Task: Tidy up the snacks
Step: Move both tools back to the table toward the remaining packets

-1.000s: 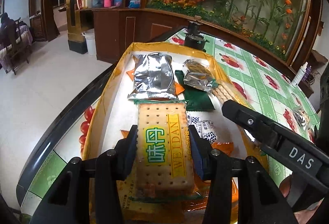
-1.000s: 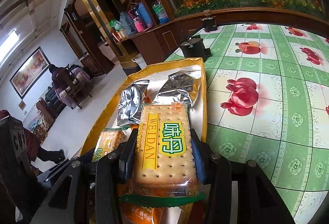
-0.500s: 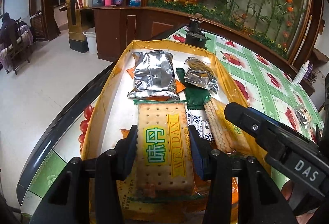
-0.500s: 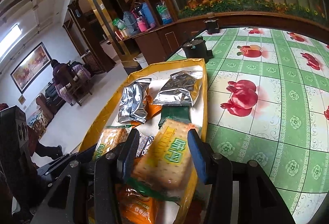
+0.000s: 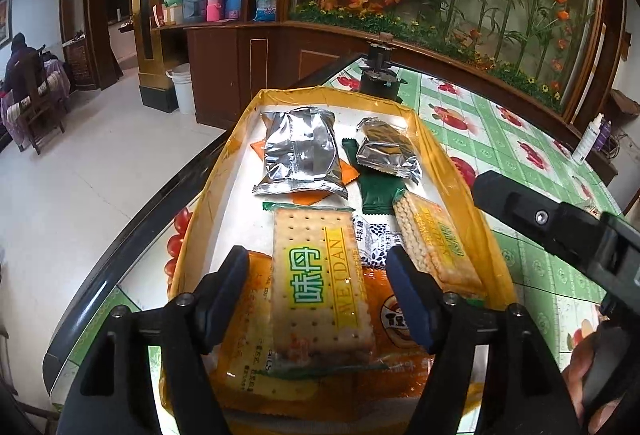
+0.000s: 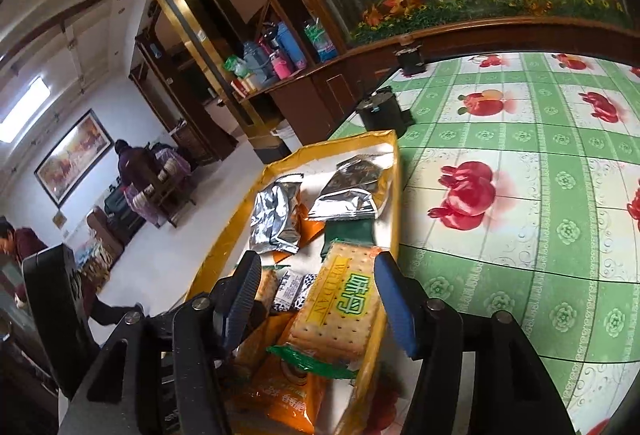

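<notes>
Jaws of the left gripper (image 5: 316,275) are opening, and a cracker pack (image 5: 320,279) lies between them with a gap on each side, so the pads do not press it. Its long axis runs away from the camera, along the tray (image 5: 224,171). The right gripper (image 6: 316,291) is opening too; a second pack (image 6: 340,311) lies between its jaws, tilted, one long side leaning on the tray's right wall, free of both pads. Both packs rest on orange bags (image 5: 384,299) at the near end. Farther along are a large silver pouch (image 5: 300,155) and a smaller one (image 5: 388,151), with bare tray floor at the left. The tray's left wall runs near the table edge (image 5: 132,231); right of it the tablecloth (image 6: 520,175) is open.
</notes>
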`<action>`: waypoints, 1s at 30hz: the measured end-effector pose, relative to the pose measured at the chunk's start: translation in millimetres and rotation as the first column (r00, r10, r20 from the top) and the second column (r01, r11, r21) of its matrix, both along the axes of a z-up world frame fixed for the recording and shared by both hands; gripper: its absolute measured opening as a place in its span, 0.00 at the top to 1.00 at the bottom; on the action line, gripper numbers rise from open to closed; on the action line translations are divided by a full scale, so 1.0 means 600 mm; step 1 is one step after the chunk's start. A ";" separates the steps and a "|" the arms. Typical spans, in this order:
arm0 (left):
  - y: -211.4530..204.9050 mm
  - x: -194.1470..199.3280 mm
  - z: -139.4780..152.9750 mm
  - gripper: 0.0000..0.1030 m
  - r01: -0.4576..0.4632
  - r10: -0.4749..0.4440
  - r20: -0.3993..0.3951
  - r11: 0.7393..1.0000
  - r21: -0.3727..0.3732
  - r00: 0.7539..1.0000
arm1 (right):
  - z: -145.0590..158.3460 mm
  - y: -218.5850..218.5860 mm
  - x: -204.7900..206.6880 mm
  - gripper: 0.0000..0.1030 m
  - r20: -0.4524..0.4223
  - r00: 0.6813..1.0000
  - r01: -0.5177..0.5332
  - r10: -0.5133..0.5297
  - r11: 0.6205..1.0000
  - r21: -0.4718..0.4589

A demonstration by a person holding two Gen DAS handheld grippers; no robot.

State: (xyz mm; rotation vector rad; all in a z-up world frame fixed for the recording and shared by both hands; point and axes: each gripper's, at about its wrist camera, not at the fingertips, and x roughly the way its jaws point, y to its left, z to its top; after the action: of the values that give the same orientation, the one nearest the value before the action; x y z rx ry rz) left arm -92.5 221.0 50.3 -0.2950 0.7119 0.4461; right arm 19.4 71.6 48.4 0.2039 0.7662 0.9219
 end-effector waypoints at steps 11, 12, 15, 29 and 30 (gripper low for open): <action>-0.034 -0.017 0.043 0.26 -0.008 0.007 0.031 0.999 0.033 0.999 | 0.018 -0.057 0.029 0.38 -0.074 0.995 0.072 -0.064 0.991 0.116; -0.041 -0.018 0.048 0.26 0.001 -0.002 0.036 0.999 0.038 0.999 | 0.018 -0.061 0.032 0.38 -0.084 0.994 0.075 -0.064 0.989 0.124; -0.075 -0.016 0.065 0.26 0.038 -0.041 0.048 0.997 0.071 0.998 | 0.019 -0.081 0.041 0.38 -0.114 0.991 0.088 -0.071 0.984 0.152; -0.275 0.030 0.070 0.26 0.367 -0.367 0.001 0.930 0.029 0.930 | 0.046 -0.337 0.062 0.38 -0.178 0.943 0.317 -0.281 0.923 0.220; -0.289 0.032 0.067 0.25 0.393 -0.393 0.000 0.919 0.017 0.919 | 0.046 -0.365 0.059 0.38 -0.176 0.934 0.344 -0.311 0.914 0.216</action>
State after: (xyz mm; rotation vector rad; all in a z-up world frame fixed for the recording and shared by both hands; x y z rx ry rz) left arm -73.2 47.6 90.3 -0.1299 0.7428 0.0673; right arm 54.9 -147.1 76.0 0.6016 0.7165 0.6821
